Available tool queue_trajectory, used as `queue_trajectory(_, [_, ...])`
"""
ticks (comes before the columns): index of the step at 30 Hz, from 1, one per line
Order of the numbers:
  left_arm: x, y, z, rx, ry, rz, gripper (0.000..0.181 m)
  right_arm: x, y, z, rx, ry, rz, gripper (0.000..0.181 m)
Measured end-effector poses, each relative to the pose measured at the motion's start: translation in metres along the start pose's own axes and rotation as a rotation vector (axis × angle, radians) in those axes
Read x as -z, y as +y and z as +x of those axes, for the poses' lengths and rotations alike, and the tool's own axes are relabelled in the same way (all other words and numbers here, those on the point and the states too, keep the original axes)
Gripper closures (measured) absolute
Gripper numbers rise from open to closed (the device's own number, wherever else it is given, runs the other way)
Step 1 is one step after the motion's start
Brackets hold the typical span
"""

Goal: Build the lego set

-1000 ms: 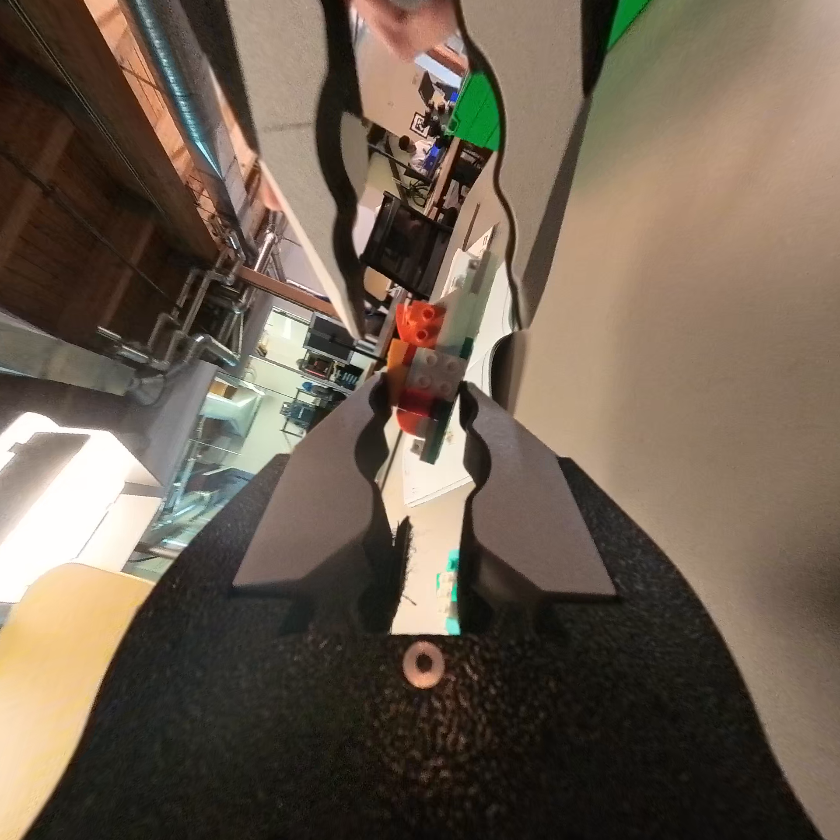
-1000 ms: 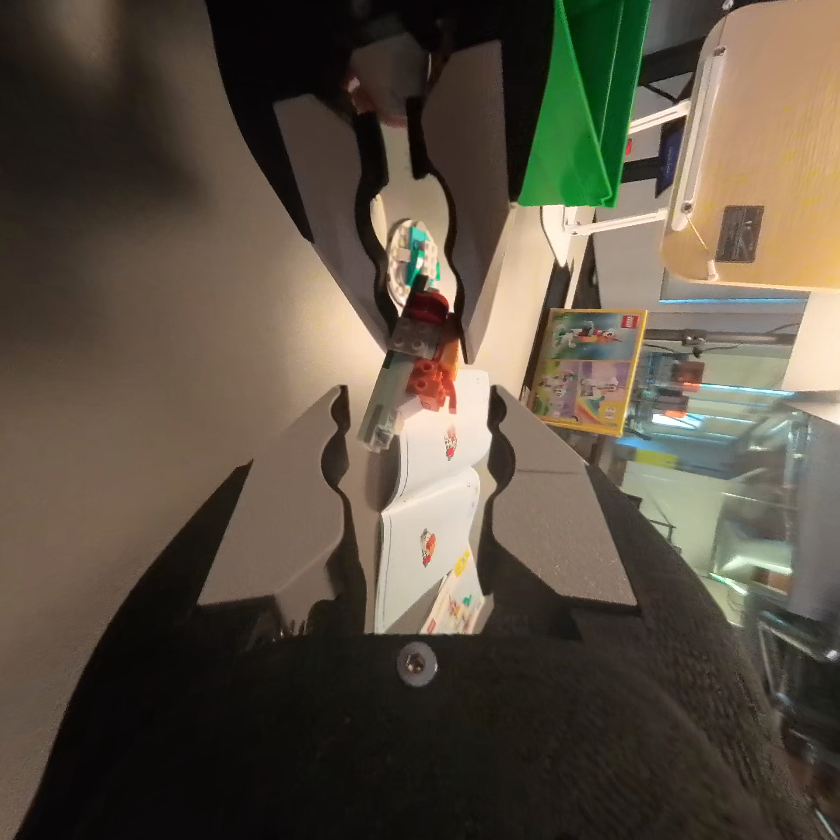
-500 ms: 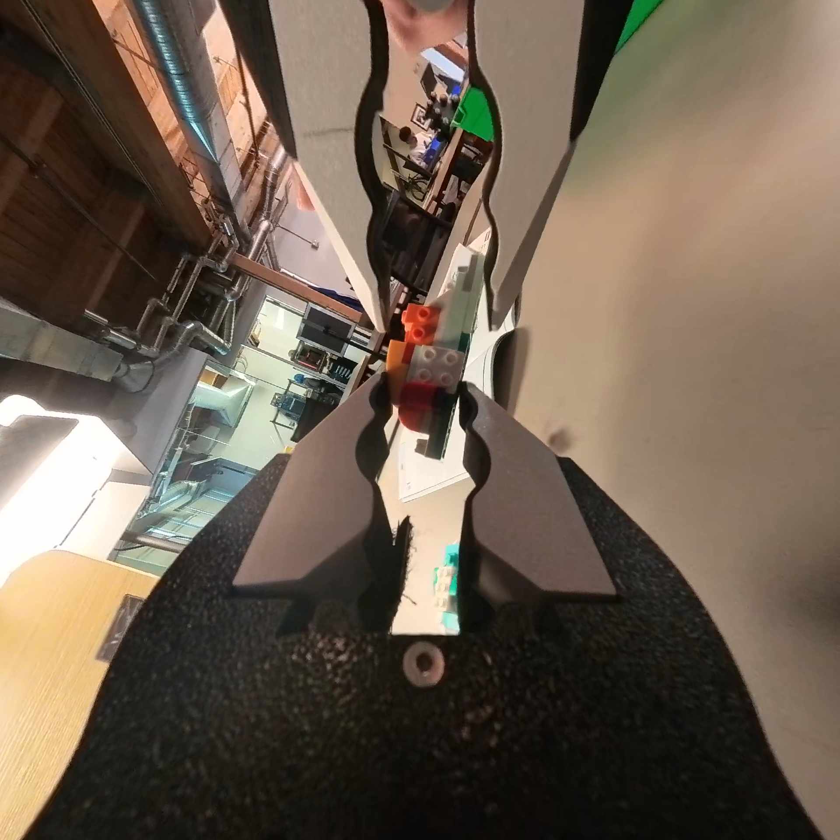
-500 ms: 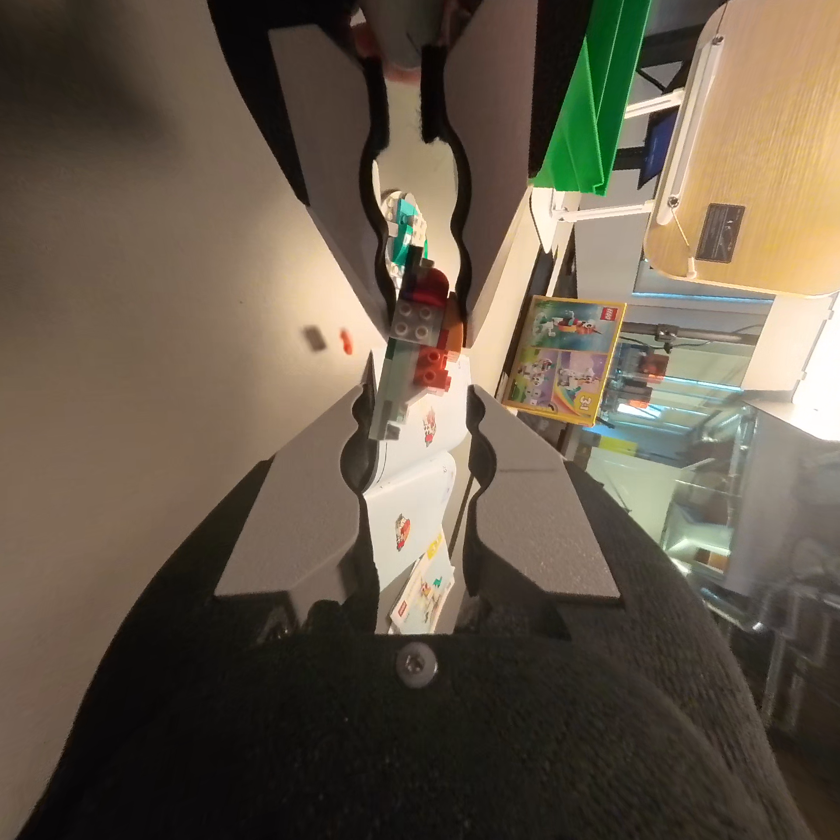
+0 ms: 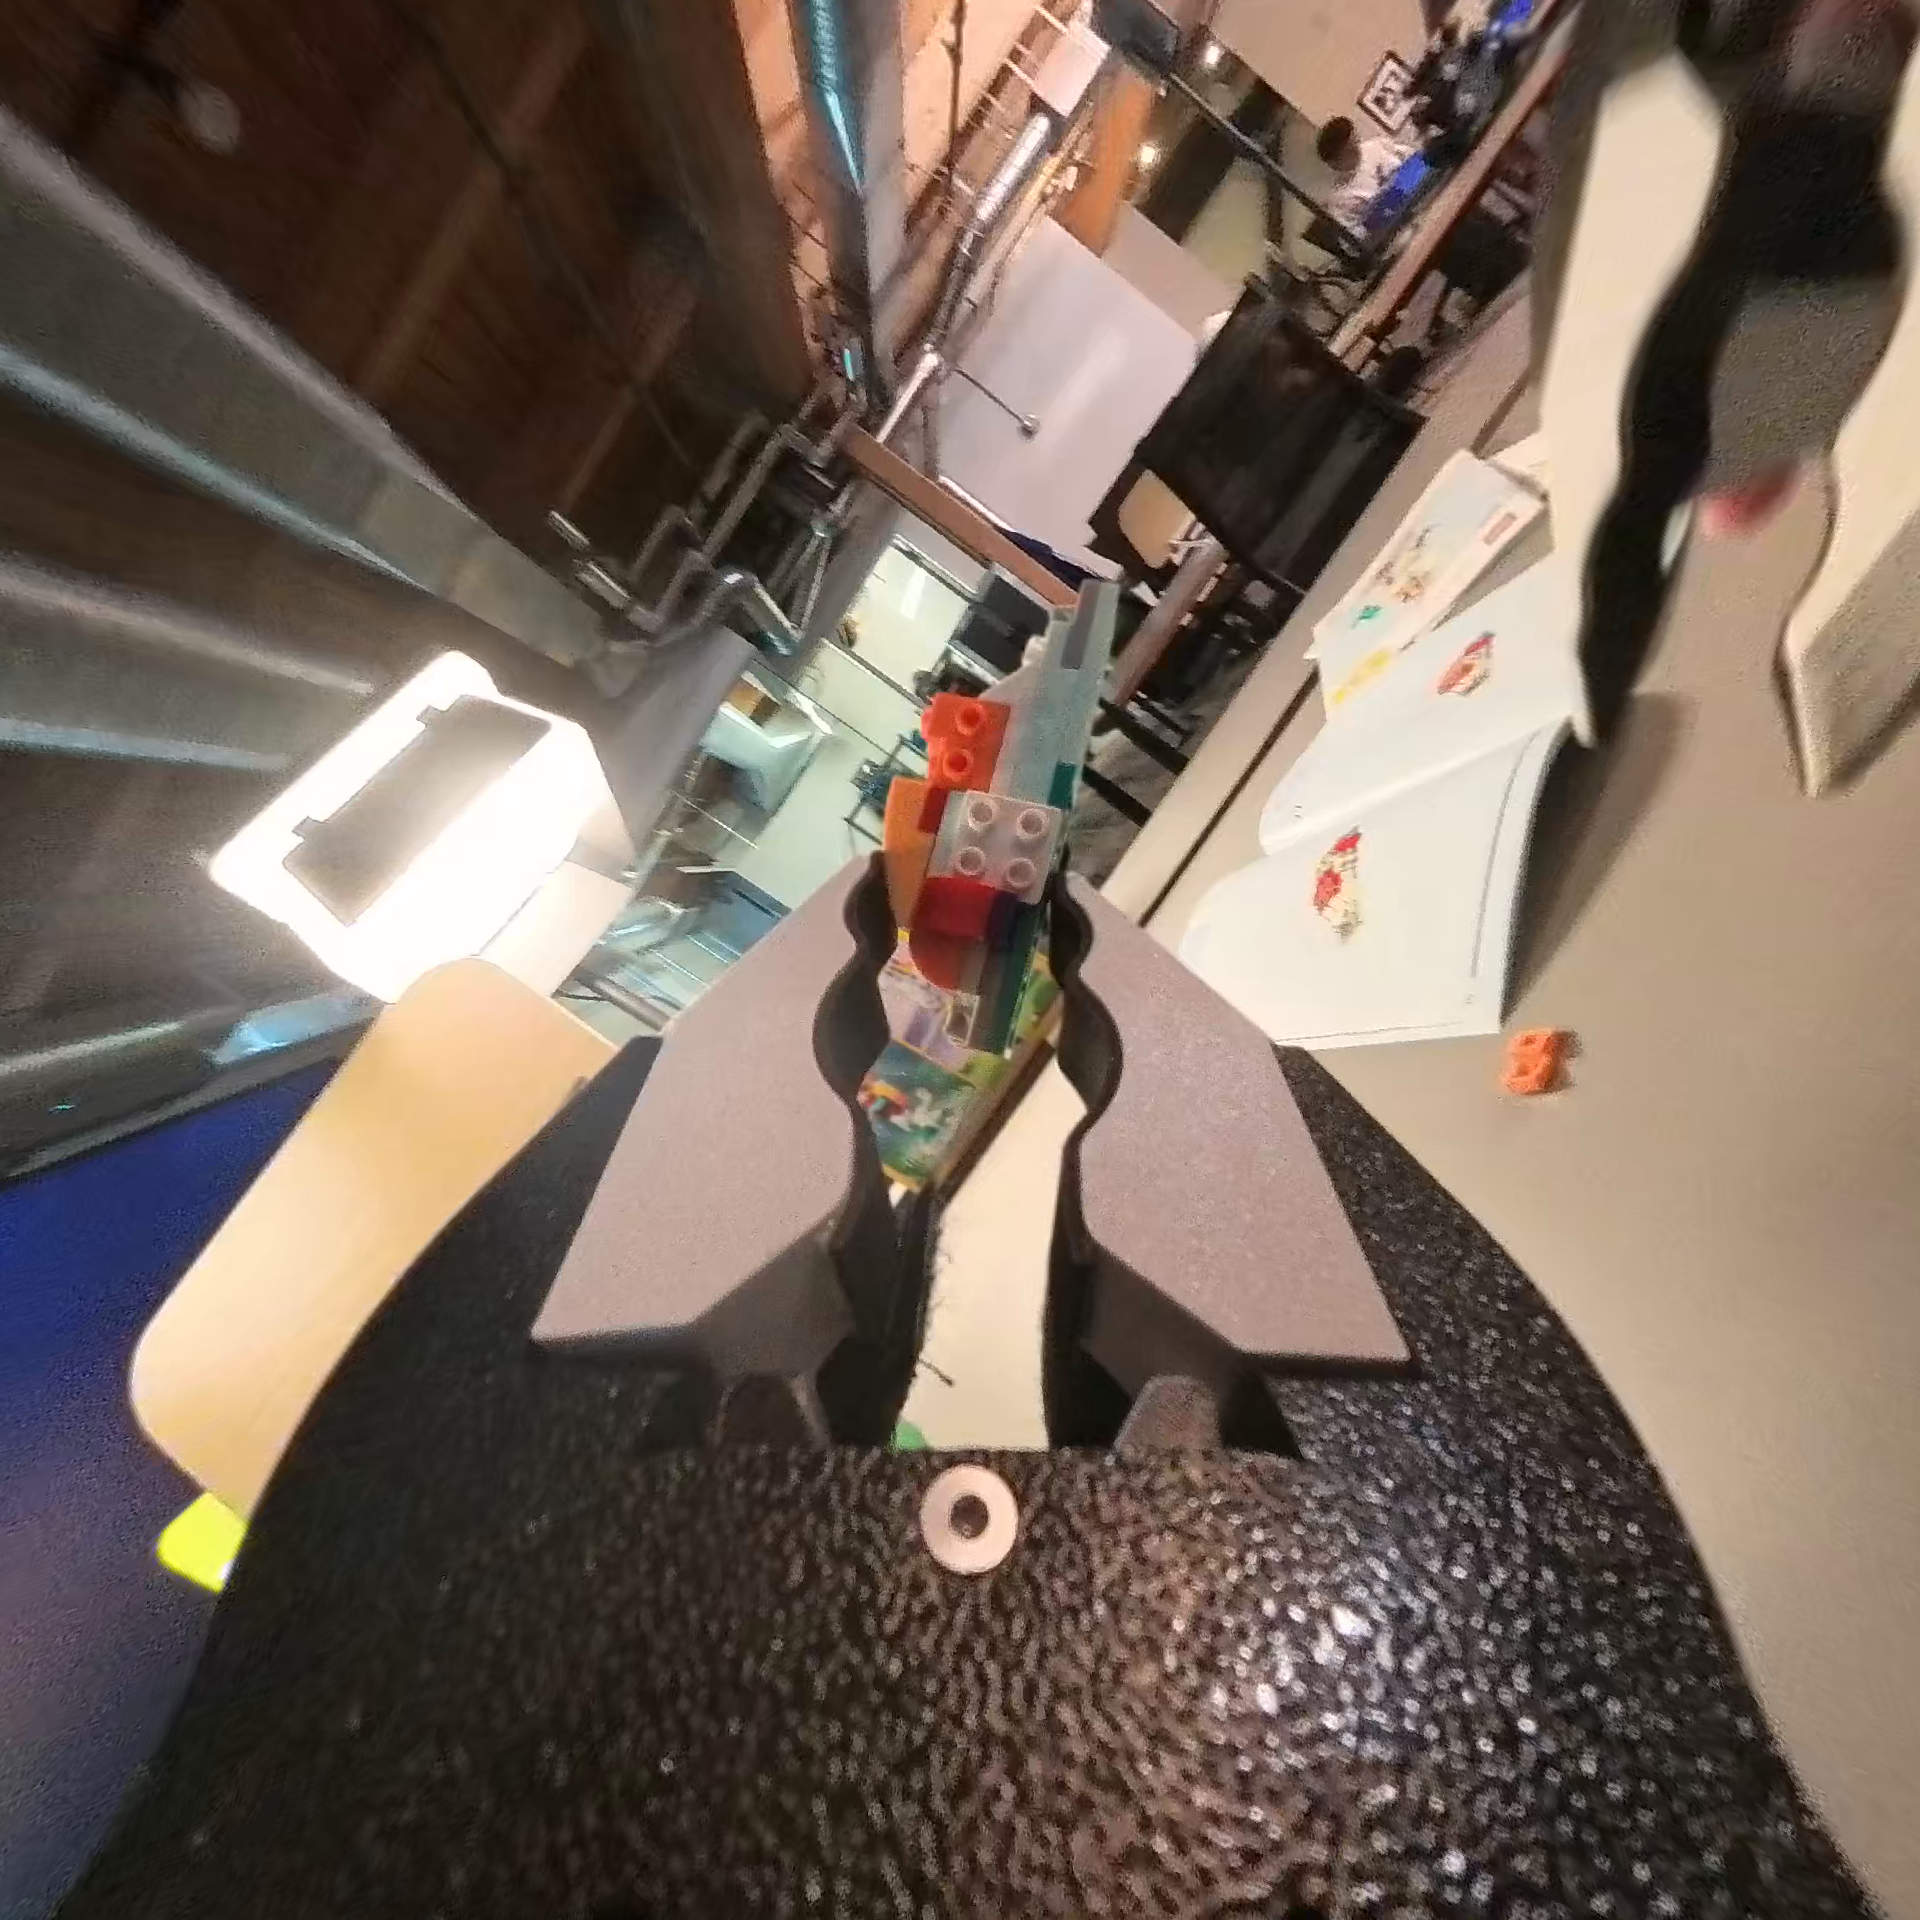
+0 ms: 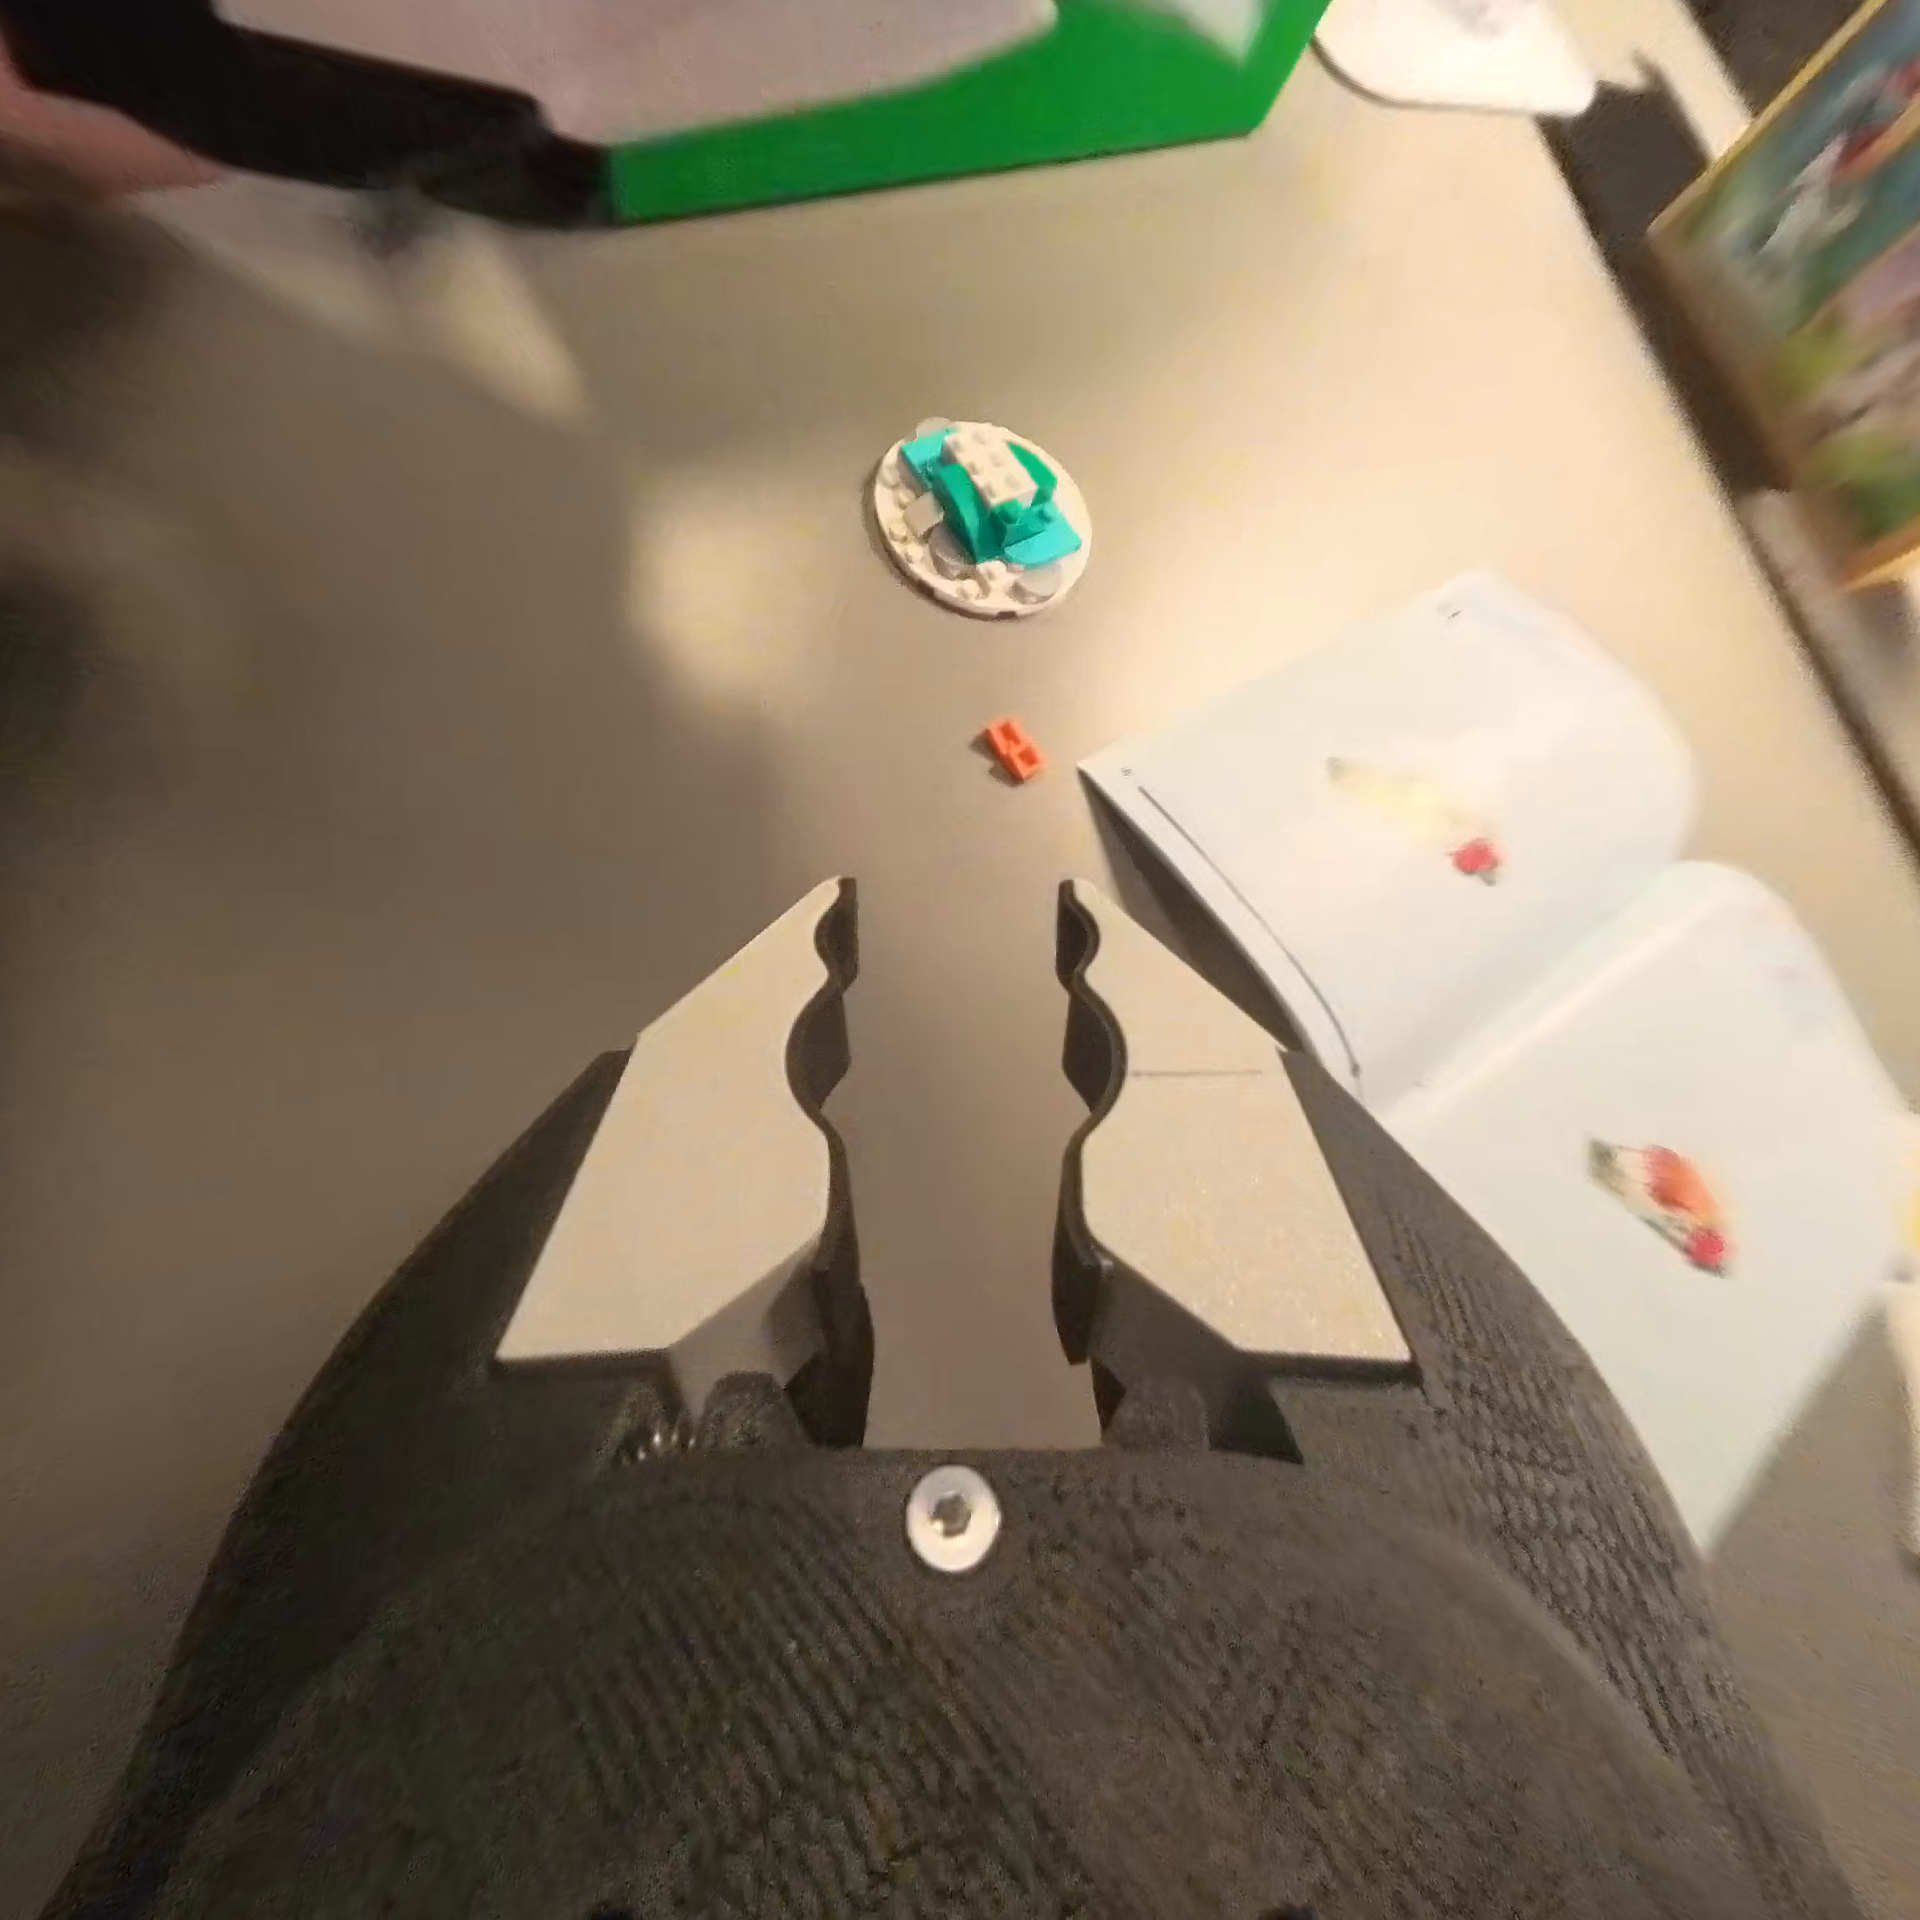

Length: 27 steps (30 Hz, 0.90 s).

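My left gripper (image 5: 971,883) is shut on a small lego model (image 5: 987,831) of red, orange, grey and teal bricks, held up above the table. My right gripper (image 6: 956,899) is open and empty, pointing down at the grey table (image 6: 416,831). A small orange brick (image 6: 1011,750) lies on the table just ahead of it; it also shows in the left wrist view (image 5: 1536,1074). Farther on sits a white round plate with teal and white bricks (image 6: 982,516). The right gripper shows blurred at the top right of the left wrist view (image 5: 1766,416).
An open instruction booklet (image 6: 1507,987) lies to the right of the right gripper; it also shows in the left wrist view (image 5: 1455,831). A green box (image 6: 935,114) stands at the back. The set's colourful box (image 6: 1818,260) stands at the far right edge. Across from one pair of fingers to the other is roughly 12 cm.
My right gripper has pulled away from the model and swung down toward the table. My left gripper has turned with the model still in it. The orange brick now lies on the table.
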State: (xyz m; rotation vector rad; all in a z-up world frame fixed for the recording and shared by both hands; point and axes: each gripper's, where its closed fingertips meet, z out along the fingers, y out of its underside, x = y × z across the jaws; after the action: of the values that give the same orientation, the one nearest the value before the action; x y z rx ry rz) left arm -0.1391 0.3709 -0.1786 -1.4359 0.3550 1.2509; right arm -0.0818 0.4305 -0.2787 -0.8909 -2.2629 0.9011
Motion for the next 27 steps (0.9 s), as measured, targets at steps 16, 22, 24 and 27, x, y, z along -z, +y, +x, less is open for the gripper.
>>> queue_trajectory(16, [0.001,-0.004,0.008,0.002,0.039,0.024,0.154,-0.070,-0.001,0.018,-0.058,-0.357,-0.027,0.162])
queue_trajectory(22, [0.003,-0.006,0.003,0.029,0.031,0.030,0.154,-0.070,-0.002,0.014,0.015,-0.340,-0.016,0.175])
queue_trajectory(24, [0.003,-0.007,0.004,0.026,0.034,0.031,0.154,-0.070,-0.003,0.012,0.046,-0.318,-0.014,0.175])
queue_trajectory(27, [0.003,-0.006,0.004,0.018,0.029,0.028,0.154,-0.065,-0.002,0.009,0.109,-0.293,-0.020,0.176])
